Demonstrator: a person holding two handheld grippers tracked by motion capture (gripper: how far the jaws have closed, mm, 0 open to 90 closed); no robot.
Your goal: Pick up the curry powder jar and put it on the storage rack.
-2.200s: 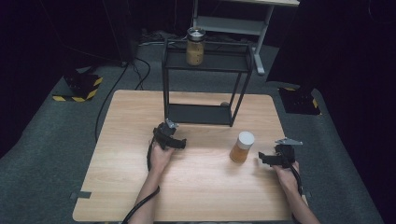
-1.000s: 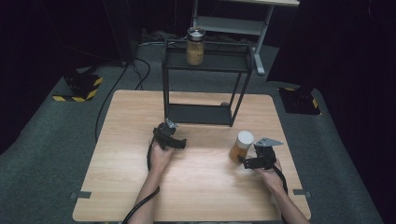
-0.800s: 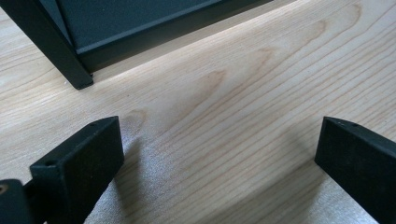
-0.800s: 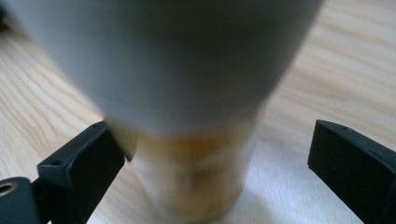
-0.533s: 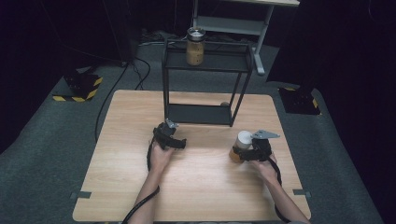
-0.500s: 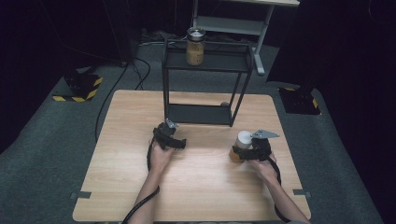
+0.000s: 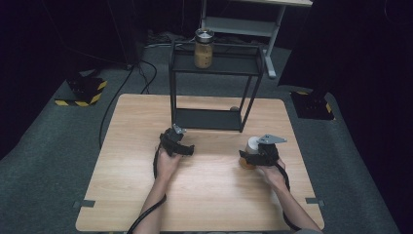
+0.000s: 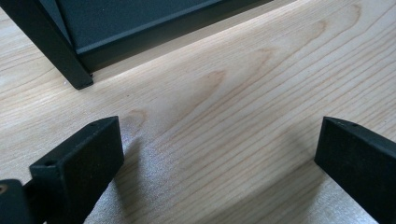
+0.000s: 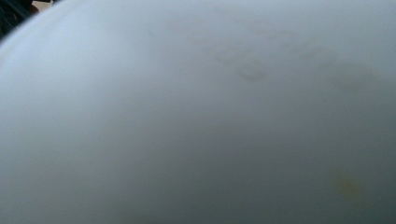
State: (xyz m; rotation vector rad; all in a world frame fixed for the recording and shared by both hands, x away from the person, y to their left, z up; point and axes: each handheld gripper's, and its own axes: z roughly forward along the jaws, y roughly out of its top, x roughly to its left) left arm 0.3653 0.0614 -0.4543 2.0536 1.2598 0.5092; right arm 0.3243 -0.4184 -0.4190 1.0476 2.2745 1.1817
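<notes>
A jar [image 7: 252, 145] with a white lid and amber contents stands on the wooden table [image 7: 146, 195], right of centre. My right gripper [image 7: 249, 157] reaches it from the near side, with the jar between its jaws; they have just been closing and now grip it. Its own camera sits right up against the pale lid [image 9: 196, 112], which is blurred. My left gripper [image 7: 188, 150] rests low over the table in front of the black rack [image 7: 209, 119], open [image 8: 215, 158] with only bare wood between its jaws. A second jar [image 7: 203, 48] stands on the rack's top shelf.
The rack's near left foot [image 8: 79, 81] stands just ahead of the left gripper. Cables trail from both grippers toward the table's near edge. Dark carpet [image 7: 48, 161] surrounds the table, with a grey desk frame [image 7: 243, 24] behind the rack.
The right hand moved left from the table's right side to the jar and set its jaws around it. The left hand stayed still.
</notes>
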